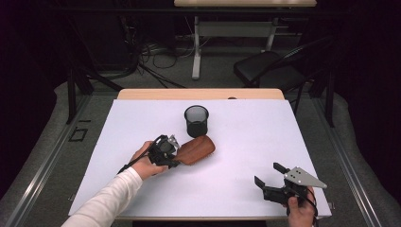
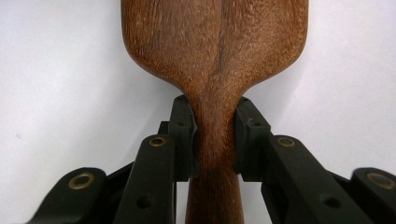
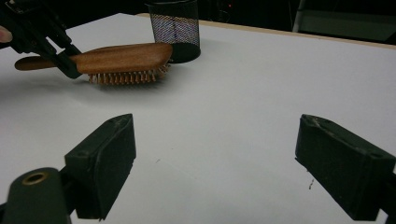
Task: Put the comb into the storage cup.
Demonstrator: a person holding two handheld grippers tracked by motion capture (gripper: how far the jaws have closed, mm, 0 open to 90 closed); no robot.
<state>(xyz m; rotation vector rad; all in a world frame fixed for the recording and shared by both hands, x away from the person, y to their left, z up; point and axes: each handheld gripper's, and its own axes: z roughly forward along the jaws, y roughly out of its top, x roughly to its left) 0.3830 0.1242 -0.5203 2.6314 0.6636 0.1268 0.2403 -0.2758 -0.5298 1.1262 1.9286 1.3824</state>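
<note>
Wooden hairbrush point(image 2: 215, 56) is pinched at the neck of its handle by the left gripper point(image 2: 215, 135), jaws pressed against both sides (a narrow spot, likely chosen for a secure hold). Bristles are kept facing down, the head just beside the black mesh cup point(image 1: 196, 120). Left forearm is angled in towards table centre. Right gripper point(image 1: 269, 178) is held idle near the front edge, jaws spread wide, nothing between them.
</note>
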